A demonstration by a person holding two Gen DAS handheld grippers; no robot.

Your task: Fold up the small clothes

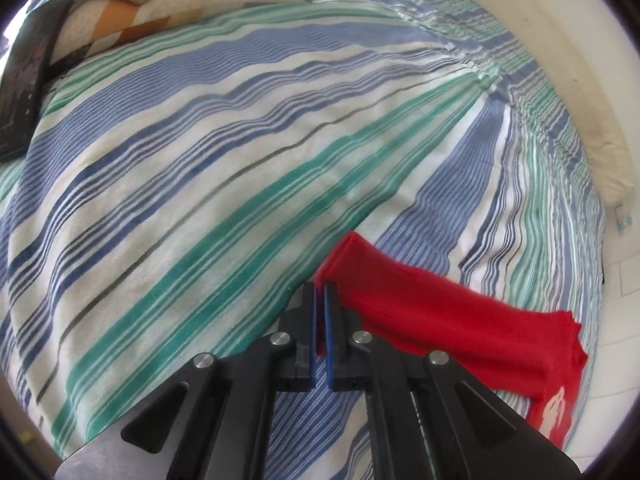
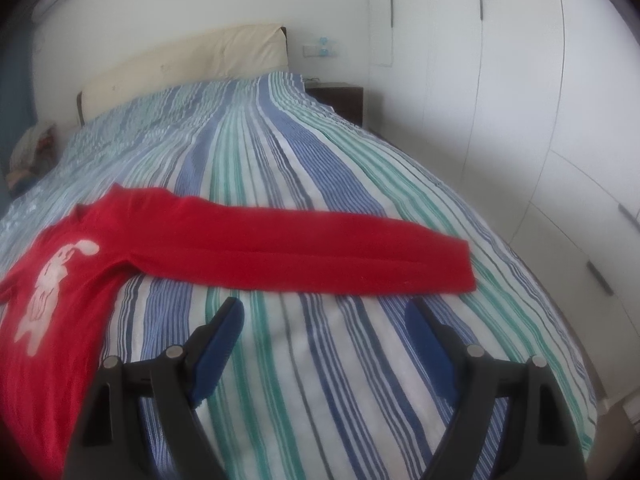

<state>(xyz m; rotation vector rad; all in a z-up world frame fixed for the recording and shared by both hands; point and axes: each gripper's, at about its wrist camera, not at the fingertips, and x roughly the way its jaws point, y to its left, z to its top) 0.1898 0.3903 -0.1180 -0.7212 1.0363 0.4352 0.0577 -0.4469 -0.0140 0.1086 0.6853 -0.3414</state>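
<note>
Left tool (image 1: 319, 286) hides its red sleeve (image 1: 420, 312) grip.

A shirt (image 2: 80, 264) is spread on the bed (image 2: 340, 208), toward its left side in the right wrist view, with one sleeve (image 2: 320, 256) laid out flat to the right. The headboard (image 2: 188, 64) is set behind the bed, a nightstand (image 2: 340, 100) right of it (wardrobes (image 2: 520, 100) further right).

no legible txt, labels, nos. anywhere
</note>
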